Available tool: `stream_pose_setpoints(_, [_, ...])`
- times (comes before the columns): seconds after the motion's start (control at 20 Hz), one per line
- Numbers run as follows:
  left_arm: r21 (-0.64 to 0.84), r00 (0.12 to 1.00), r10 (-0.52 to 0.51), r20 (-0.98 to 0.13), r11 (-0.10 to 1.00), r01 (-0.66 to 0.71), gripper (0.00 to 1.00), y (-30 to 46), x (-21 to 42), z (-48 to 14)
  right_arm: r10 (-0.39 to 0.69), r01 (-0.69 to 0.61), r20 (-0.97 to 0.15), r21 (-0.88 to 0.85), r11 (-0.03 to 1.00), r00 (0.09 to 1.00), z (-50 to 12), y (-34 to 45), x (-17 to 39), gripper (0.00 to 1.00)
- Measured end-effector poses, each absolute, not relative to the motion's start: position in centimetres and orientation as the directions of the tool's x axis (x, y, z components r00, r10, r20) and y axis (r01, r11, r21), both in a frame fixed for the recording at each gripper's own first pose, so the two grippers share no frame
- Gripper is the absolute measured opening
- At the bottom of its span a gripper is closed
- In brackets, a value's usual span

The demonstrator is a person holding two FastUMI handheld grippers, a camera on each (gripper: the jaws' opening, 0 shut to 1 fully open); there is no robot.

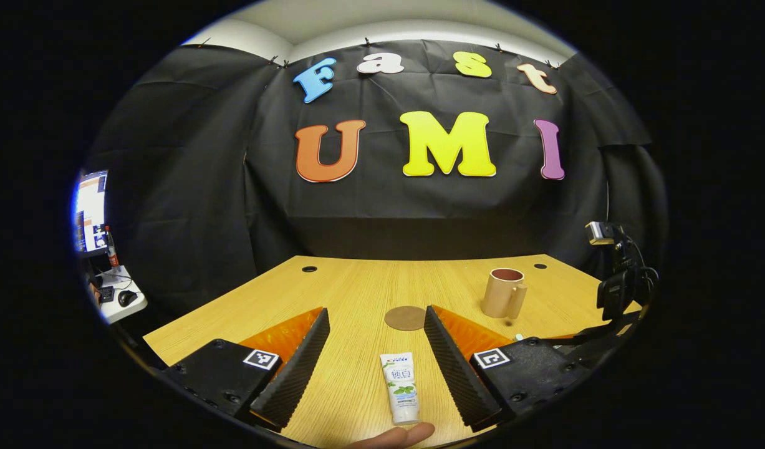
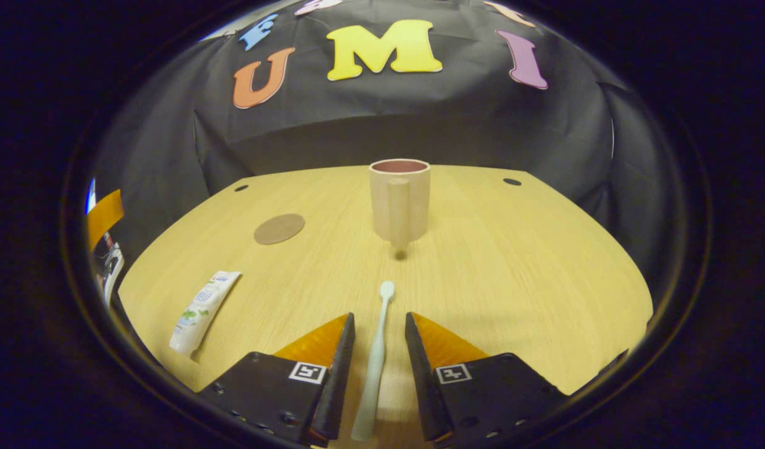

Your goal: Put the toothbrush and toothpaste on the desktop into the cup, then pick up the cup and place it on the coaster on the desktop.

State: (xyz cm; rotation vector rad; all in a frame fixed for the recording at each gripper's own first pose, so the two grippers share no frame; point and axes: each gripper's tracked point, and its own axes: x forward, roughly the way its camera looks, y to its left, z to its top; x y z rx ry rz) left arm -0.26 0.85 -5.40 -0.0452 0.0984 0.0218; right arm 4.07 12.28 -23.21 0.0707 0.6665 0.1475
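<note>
Start of step one, nothing in the cup yet; left gripper [image 1: 377, 349] has jaws wide, straddling the paste [image 1: 400, 386], which lies flat near the front edge of the surface [image 1: 357, 293], cap end toward the camera; jaws not touching it; a fingertip [image 1: 398, 434] shows at the bottom edge just by the cap; right gripper [image 2: 380, 349] has jaws narrower, either side of the brush [image 2: 376, 355], which lies flat with its head pointing at the cup [image 2: 399, 199]; a gap shows on both sides, so not gripped as far as I can tell; cup upright toward the back of the surface, handle facing the right gripper, empty from what shows of the inside; coaster [image 2: 279, 228] bare, left of the cup, well apart from it; in the left gripper view the coaster sits mid-surface beyond the paste; likely next: close on the brush, lift, tip it upright over the rim and drop it in; same for the paste; thin brush lying flat needs a low, square pinch.
</note>
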Motion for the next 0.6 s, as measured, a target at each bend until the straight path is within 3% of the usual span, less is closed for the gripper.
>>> stream_pose_setpoints(0.1, [-0.042, 0.994, 0.014, -0.110, 0.999, -0.019, 0.97, 0.7, -0.3, -6.0, 0.137, -0.091, -0.608, 0.105, 0.990, 0.782, -23.4, 12.0, 4.7, 0.46])
stream_pose_setpoints(0.15, [-0.038, 0.993, 0.012, -0.116, 0.999, -0.017, 0.98, 0.6, -0.4, -6.2, 0.143, -0.090, -0.611, 0.117, 0.989, 0.779, -23.4, 12.1, 4.8, 0.30])
stream_pose_setpoints(0.3, [-0.040, 0.989, -0.002, -0.150, 0.999, -0.004, 0.98, 0.2, -0.3, -7.4, 0.152, -0.087, -0.613, 0.135, 0.987, 0.776, -23.4, 11.9, 4.9, 0.20])
stream_pose_setpoints(0.35, [-0.043, 0.986, -0.007, -0.166, 0.999, 0.000, 0.98, 0.0, -0.2, -7.9, 0.158, -0.091, -0.610, 0.140, 0.986, 0.776, -23.5, 11.9, 4.8, 0.08])
stream_pose_setpoints(0.6, [-0.064, 0.970, -0.041, -0.240, 0.998, 0.026, 0.98, -1.4, -0.4, -9.9, 0.169, -0.124, -0.594, 0.116, 0.985, 0.787, -23.4, 11.8, 4.8, 0.01])
